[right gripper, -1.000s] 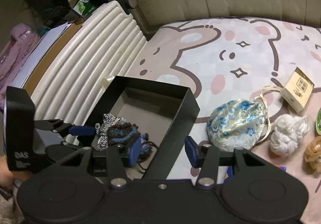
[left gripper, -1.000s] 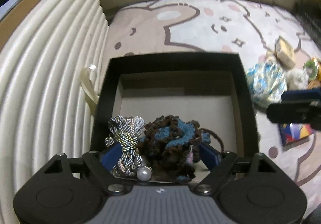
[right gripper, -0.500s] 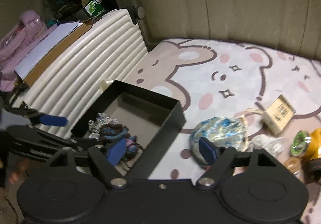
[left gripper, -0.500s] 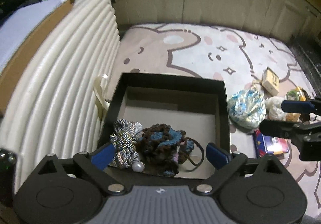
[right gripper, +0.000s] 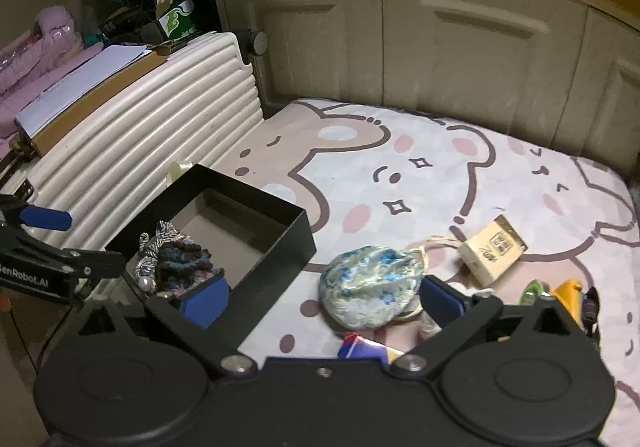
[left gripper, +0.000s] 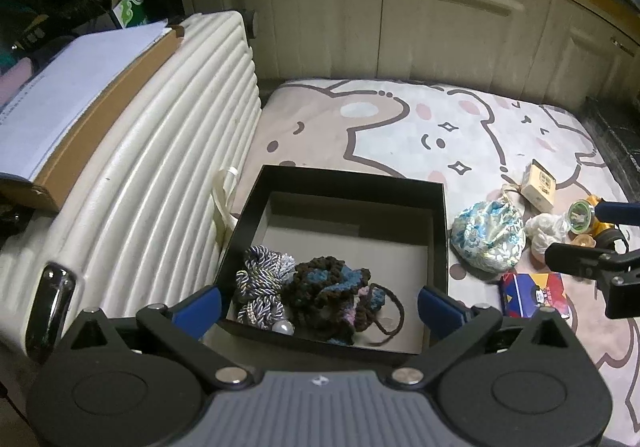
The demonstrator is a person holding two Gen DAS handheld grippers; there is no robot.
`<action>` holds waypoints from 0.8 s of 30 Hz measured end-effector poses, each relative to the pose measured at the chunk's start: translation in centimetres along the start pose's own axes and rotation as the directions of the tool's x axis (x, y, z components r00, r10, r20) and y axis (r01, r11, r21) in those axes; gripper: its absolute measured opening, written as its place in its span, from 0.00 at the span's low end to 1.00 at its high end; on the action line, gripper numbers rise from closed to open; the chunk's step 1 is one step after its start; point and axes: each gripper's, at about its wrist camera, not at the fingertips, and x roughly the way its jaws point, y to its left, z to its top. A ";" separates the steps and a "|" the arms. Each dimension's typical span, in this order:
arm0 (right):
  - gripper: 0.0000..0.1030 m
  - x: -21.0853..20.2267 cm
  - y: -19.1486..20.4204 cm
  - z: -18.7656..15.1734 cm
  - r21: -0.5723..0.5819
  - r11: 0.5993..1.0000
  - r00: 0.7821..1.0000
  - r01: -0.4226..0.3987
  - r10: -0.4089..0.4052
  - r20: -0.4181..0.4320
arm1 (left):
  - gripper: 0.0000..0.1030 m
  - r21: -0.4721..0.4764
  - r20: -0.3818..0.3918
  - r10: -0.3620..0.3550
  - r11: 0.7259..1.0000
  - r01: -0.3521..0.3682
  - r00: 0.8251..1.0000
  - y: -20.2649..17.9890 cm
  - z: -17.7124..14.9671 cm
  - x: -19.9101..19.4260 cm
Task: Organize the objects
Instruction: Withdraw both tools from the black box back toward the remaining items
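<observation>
Both grippers empty, jaws spread: left gripper (left gripper: 318, 307) above black box (left gripper: 439, 243), which holds crocheted pouch (left gripper: 328, 293) and tassel cord (left gripper: 260, 287). Right gripper (right gripper: 322, 297) near floral pouch (right gripper: 370, 291) on mat (right gripper: 440, 167). Risk: soft pouch may slump from a shallow pinch, or its drawstring snag the box wall.

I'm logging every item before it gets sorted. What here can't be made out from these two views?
- White bundle: right wrist view hides most of it behind the right gripper; what it is stays unclear.
- Colourful flat pack: print too small in the left view, mostly covered in the right.
- Yellow item: half hidden behind the gripper body.
- Small carton: label unreadable.
</observation>
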 end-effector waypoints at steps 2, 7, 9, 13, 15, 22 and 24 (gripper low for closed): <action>1.00 -0.2 -0.1 0.0 -0.004 1.000 1.000 0.009 -0.009 0.001 | 1.00 0.002 0.009 0.005 1.000 -0.005 1.000 -0.2 -0.1 -0.2; 1.00 -0.6 -0.7 -0.3 0.005 0.999 0.999 0.032 -0.032 0.008 | 1.00 0.001 0.024 0.003 1.000 -0.003 1.000 -0.5 -0.2 -0.7; 1.00 -0.7 -1.1 -0.4 0.023 0.999 0.999 0.030 -0.031 0.010 | 1.00 -0.003 0.030 0.000 1.000 0.001 1.000 -0.6 -0.2 -0.8; 1.00 -0.9 -1.8 -0.7 0.049 0.999 1.000 0.021 -0.022 0.022 | 1.00 -0.006 0.036 -0.013 1.000 0.013 0.999 -1.0 -0.1 -0.8; 1.00 -1.0 -2.1 -0.9 0.053 0.998 0.999 0.028 -0.029 0.027 | 1.00 -0.004 0.040 -0.016 1.000 0.016 0.999 -1.3 -0.1 -0.7; 1.00 -1.8 -3.8 -1.4 0.066 0.994 0.995 0.088 -0.091 0.049 | 1.00 0.009 0.042 -0.050 0.999 0.050 0.998 -2.9 0.2 0.0; 1.00 -2.0 -4.5 -1.7 0.071 0.992 0.992 0.109 -0.113 0.049 | 1.00 0.020 0.041 -0.055 0.998 0.054 0.998 -3.6 0.3 0.2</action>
